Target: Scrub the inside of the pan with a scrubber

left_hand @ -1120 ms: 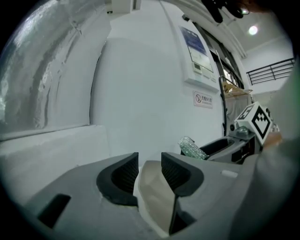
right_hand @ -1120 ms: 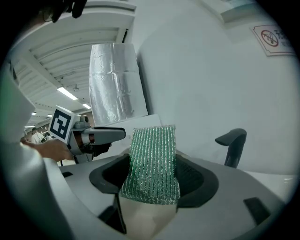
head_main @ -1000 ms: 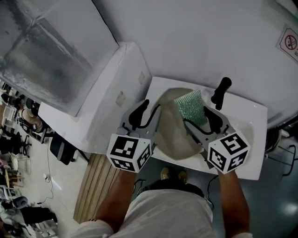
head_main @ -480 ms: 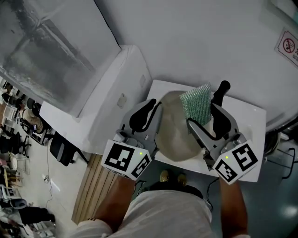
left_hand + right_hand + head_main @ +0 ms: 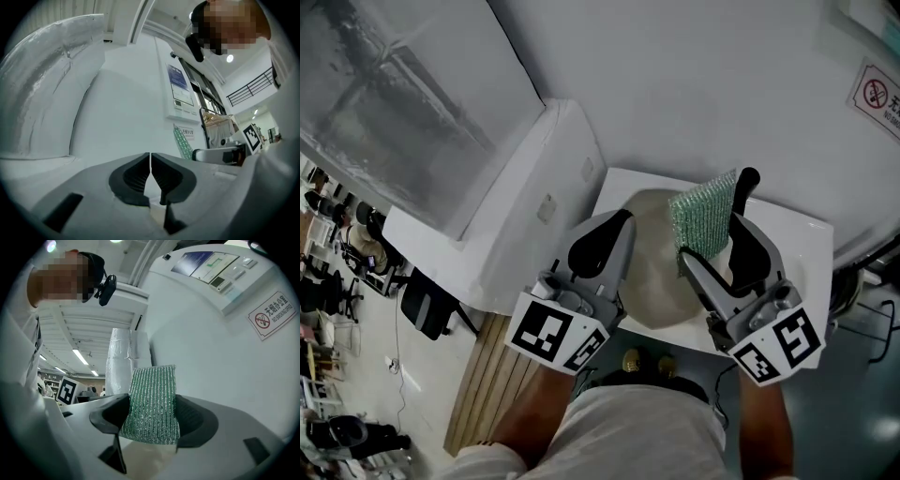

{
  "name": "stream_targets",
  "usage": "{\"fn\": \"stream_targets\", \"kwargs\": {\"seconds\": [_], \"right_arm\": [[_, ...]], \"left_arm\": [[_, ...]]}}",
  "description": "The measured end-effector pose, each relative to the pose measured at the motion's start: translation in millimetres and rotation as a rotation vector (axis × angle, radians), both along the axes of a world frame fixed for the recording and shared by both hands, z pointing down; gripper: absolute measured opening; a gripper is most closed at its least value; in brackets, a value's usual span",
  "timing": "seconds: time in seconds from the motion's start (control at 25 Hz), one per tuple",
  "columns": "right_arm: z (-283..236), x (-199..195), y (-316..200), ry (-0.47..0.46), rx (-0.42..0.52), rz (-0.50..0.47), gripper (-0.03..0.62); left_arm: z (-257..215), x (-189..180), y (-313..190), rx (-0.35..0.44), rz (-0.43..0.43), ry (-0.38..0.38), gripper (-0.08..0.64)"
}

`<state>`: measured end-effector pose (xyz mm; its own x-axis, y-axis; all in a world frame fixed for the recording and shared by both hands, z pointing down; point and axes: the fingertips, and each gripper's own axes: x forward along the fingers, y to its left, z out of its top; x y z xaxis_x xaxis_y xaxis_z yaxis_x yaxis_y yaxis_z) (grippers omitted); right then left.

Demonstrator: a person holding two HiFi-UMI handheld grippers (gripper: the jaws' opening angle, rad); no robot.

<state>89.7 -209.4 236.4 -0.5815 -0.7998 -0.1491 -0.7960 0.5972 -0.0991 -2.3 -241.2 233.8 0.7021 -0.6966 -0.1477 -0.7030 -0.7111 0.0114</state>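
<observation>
Only the head view shows the pan point(image 5: 649, 272): pale and round, it lies on the white tabletop point(image 5: 811, 248) with its black handle point(image 5: 744, 190) pointing away toward the wall. Both gripper views look level at that wall, well above the pan.

Left of the pan stands a long white cabinet point(image 5: 539, 202). The left claw point(image 5: 602, 242) hangs over the pan's left rim and hides it from the head view. In the left gripper view its dark pads point(image 5: 136, 176) have just been closing and are now pressed together with nothing between them. That view also catches the green scrubber point(image 5: 183, 143) edge-on, off to the right, beside the marker cube point(image 5: 253, 136) of the other claw.

Over the pan's right half, the right claw point(image 5: 712, 246) pinches the scrubber upright between its pads. The upper edge of the scrubber stands out past the claw tips, beside the pan's handle, and the claw's body covers the pan's right rim. Only the right gripper view shows the control panel point(image 5: 211, 263) high on the wall. A no-smoking sign point(image 5: 272, 315) hangs on the wall to the right of the pan.
</observation>
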Motion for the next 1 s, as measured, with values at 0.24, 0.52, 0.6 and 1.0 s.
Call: {"fn": "stream_targets", "kwargs": {"seconds": [0.24,0.52,0.6,1.0], "right_arm": [[-8,-2,11,-0.015,0.041,0.011,0.304],[-10,-7,21,-0.014,0.061,0.019,0.304],[-10,-9,22,-0.005,0.063,0.022,0.304],[-9,-19,29,0.013,0.069,0.016,0.304]], "left_arm": [[-8,6,11,0.019,0.025,0.016,0.020],[-14,6,21,0.034,0.038,0.029,0.018],[-14,5,23,0.035,0.040,0.030,0.018],[-17,1,30,0.044,0.044,0.036,0.017]]}}
